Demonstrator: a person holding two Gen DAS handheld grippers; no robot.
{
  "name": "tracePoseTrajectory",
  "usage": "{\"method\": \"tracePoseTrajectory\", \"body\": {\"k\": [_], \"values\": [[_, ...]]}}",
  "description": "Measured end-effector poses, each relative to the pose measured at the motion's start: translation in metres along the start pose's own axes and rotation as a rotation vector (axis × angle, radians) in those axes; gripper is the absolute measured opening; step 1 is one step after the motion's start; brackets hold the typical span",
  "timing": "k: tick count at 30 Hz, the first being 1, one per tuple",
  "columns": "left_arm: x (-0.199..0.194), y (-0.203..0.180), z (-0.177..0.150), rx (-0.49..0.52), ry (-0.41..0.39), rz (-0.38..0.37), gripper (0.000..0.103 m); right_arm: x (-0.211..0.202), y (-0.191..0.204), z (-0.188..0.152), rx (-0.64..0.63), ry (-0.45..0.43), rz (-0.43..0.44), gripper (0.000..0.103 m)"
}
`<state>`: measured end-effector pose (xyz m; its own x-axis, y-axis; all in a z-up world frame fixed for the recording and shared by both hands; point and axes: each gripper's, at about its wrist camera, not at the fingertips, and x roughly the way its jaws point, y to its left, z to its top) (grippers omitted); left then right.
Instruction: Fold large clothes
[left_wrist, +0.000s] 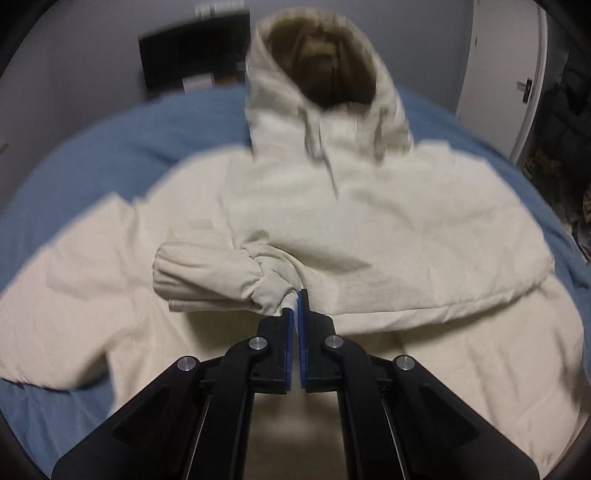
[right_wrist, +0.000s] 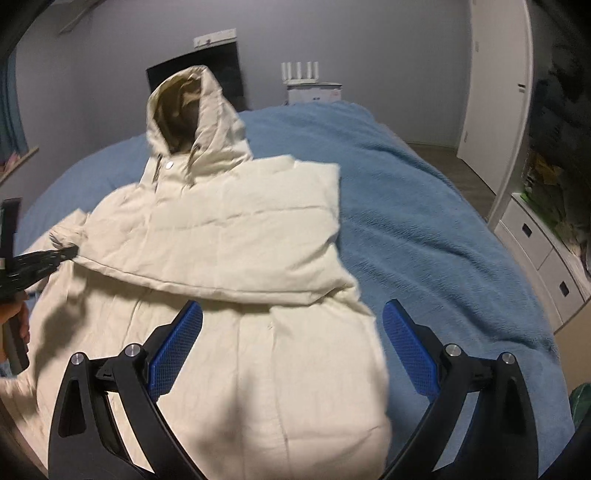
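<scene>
A cream hooded jacket lies front-up on a blue bed, hood at the far end. One sleeve is folded across the chest. My left gripper is shut on that sleeve's cuff, over the jacket's middle. In the right wrist view the jacket fills the centre and the left gripper shows at the left edge, pinching the cuff. My right gripper is open and empty, hovering above the jacket's lower half.
The blue blanket covers the bed. A black screen and a white box stand by the far wall. White wardrobe and drawers are on the right, past the bed's edge.
</scene>
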<state>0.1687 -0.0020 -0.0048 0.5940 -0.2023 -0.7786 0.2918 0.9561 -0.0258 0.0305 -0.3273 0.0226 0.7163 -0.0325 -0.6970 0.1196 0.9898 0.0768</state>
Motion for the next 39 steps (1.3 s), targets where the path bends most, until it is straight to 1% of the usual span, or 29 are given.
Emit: {"method": "tracePoseTrajectory", "body": {"k": [2, 4, 6, 9, 11, 13, 15, 16, 17, 19, 21, 22, 24, 25, 26, 27, 28, 29, 30, 31, 32, 34, 37, 39], "values": [[0.01, 0.004, -0.011, -0.01, 0.059, -0.026, 0.006, 0.005, 0.008, -0.003, -0.029, 0.018, 0.014, 0.094], [0.012, 0.006, -0.017, -0.03, 0.086, -0.059, 0.006, 0.011, 0.014, -0.006, -0.041, 0.034, 0.045, 0.094], [0.007, 0.012, -0.021, -0.057, 0.093, -0.11, 0.007, 0.022, 0.019, -0.006, -0.028, 0.062, 0.081, 0.094], [-0.002, 0.02, -0.026, -0.095, 0.093, -0.177, 0.008, 0.038, 0.023, -0.001, 0.01, 0.088, 0.11, 0.094], [-0.009, 0.02, -0.03, -0.117, 0.093, -0.204, 0.009, 0.052, 0.025, 0.005, 0.052, 0.102, 0.12, 0.094], [-0.01, 0.016, -0.031, -0.124, 0.103, -0.209, 0.011, 0.062, 0.029, 0.011, 0.065, 0.103, 0.124, 0.094], [-0.007, 0.015, -0.029, -0.122, 0.119, -0.213, 0.022, 0.068, 0.035, 0.017, 0.051, 0.092, 0.119, 0.094], [-0.006, 0.015, -0.029, -0.119, 0.124, -0.226, 0.043, 0.071, 0.039, 0.02, 0.036, 0.084, 0.123, 0.094], [-0.005, 0.017, -0.028, -0.13, 0.128, -0.233, 0.068, 0.073, 0.041, 0.021, 0.026, 0.08, 0.126, 0.094], [-0.011, 0.022, -0.026, -0.13, 0.087, -0.184, 0.083, 0.076, 0.044, 0.022, 0.005, 0.076, 0.124, 0.094], [-0.016, 0.026, -0.025, -0.11, 0.087, -0.171, 0.084, 0.079, 0.045, 0.022, -0.014, 0.073, 0.111, 0.094], [-0.018, 0.028, -0.024, -0.099, 0.084, -0.152, 0.084, 0.08, 0.044, 0.022, -0.018, 0.068, 0.101, 0.094], [-0.023, 0.029, -0.023, -0.069, 0.062, -0.102, 0.084, 0.083, 0.041, 0.024, -0.022, 0.055, 0.075, 0.094], [-0.025, 0.027, -0.022, -0.053, 0.045, -0.061, 0.086, 0.085, 0.04, 0.024, -0.02, 0.05, 0.06, 0.094], [-0.028, 0.026, -0.021, -0.041, 0.016, -0.026, 0.086, 0.088, 0.038, 0.025, -0.017, 0.052, 0.052, 0.094], [-0.032, 0.024, -0.019, -0.027, -0.028, 0.027, 0.088, 0.092, 0.037, 0.025, -0.012, 0.062, 0.05, 0.094], [-0.036, 0.023, -0.018, -0.019, -0.067, 0.071, 0.095, 0.096, 0.036, 0.025, -0.006, 0.07, 0.05, 0.094], [-0.038, 0.024, -0.016, -0.027, -0.096, 0.103, 0.096, 0.1, 0.035, 0.025, 0.0, 0.074, 0.05, 0.094], [-0.038, 0.027, -0.013, -0.043, -0.118, 0.087, 0.097, 0.102, 0.035, 0.025, 0.003, 0.076, 0.047, 0.094], [-0.035, 0.027, -0.011, -0.048, -0.12, 0.064, 0.096, 0.107, 0.035, 0.025, 0.003, 0.078, 0.037, 0.094], [-0.028, 0.027, -0.009, -0.045, -0.102, 0.041, 0.096, 0.11, 0.035, 0.024, 0.004, 0.083, 0.029, 0.094], [-0.008, 0.023, -0.007, -0.025, -0.047, 0.019, 0.096, 0.119, 0.035, 0.021, 0.018, 0.104, 0.017, 0.095], [0.026, 0.02, -0.014, -0.001, 0.044, 0.049, 0.096, 0.132, 0.037, 0.015, 0.024, 0.127, 0.002, 0.096], [0.042, 0.019, -0.02, 0.007, 0.068, 0.053, 0.097, 0.14, 0.037, 0.01, 0.032, 0.141, 0.005, 0.096]]}}
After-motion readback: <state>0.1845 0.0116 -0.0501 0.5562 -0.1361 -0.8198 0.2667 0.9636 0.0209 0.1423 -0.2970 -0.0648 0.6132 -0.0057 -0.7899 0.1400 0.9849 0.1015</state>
